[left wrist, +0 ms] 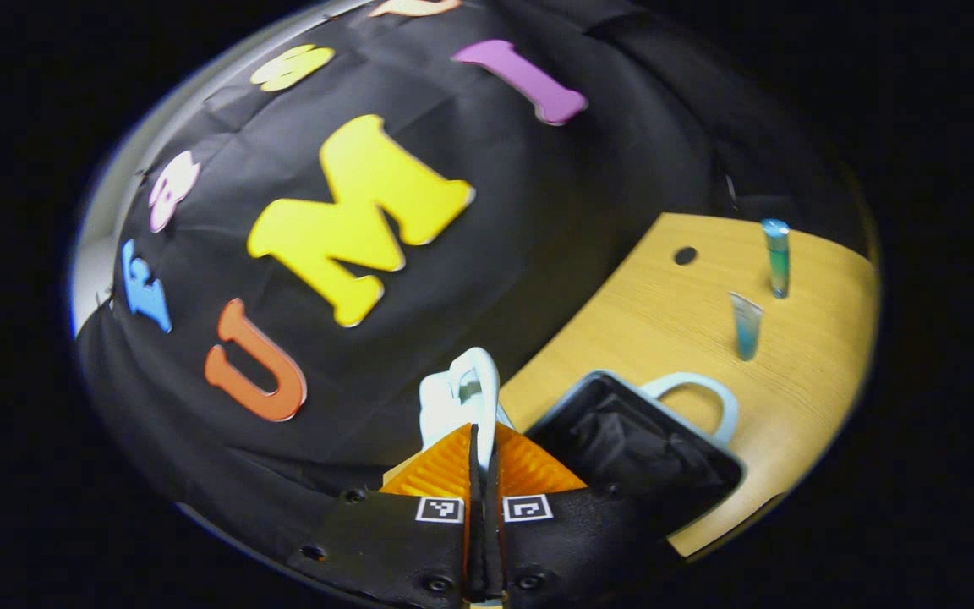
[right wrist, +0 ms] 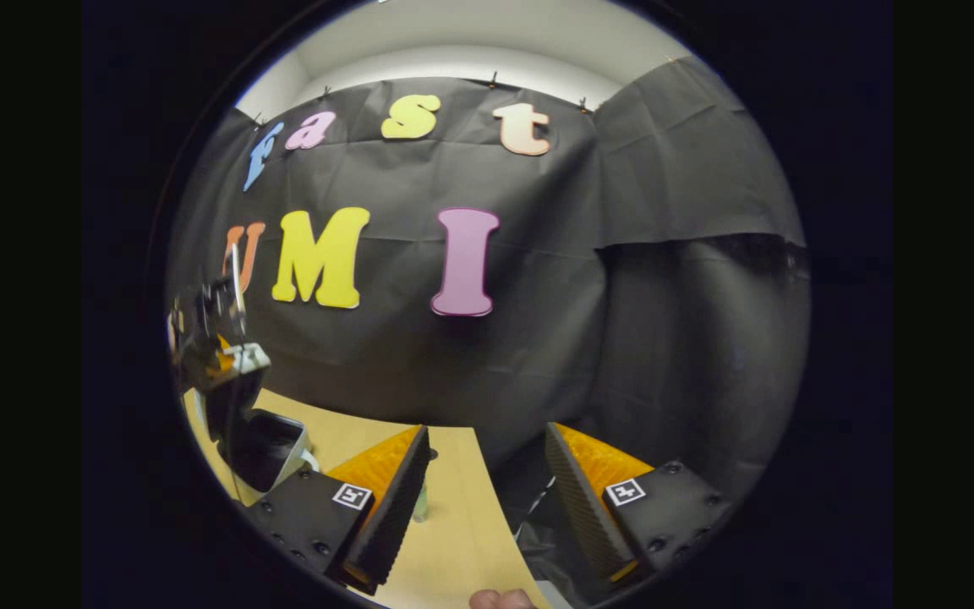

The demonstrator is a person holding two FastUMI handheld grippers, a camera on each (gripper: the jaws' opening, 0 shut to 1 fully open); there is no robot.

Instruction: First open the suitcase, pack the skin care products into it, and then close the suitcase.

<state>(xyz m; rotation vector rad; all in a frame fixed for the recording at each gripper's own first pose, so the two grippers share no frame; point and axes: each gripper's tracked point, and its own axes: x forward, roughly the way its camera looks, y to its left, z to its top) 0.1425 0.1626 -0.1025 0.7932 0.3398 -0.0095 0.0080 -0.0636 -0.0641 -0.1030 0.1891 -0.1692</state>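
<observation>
In the left gripper view my left gripper (left wrist: 482,440) is shut on a pale loop-shaped part of the suitcase lid (left wrist: 463,396), held up above the table. Just right of it the small pale-blue suitcase (left wrist: 567,404) lies open, showing a black lining and a curved handle (left wrist: 700,391). Two blue-green skin care tubes (left wrist: 778,257) (left wrist: 745,325) stand farther off on the wooden table (left wrist: 648,313). In the right gripper view my right gripper (right wrist: 487,474) is open above the table with nothing between its fingers. The left gripper (right wrist: 215,351) shows at the left over the open suitcase (right wrist: 297,452).
The black cloth wall runs close behind the table in both views. A dark round hole (left wrist: 685,255) marks the tabletop near the tubes. A greenish tube (right wrist: 421,504) peeks out beside my right gripper's left finger. A fingertip of a hand (right wrist: 500,600) shows at the bottom edge.
</observation>
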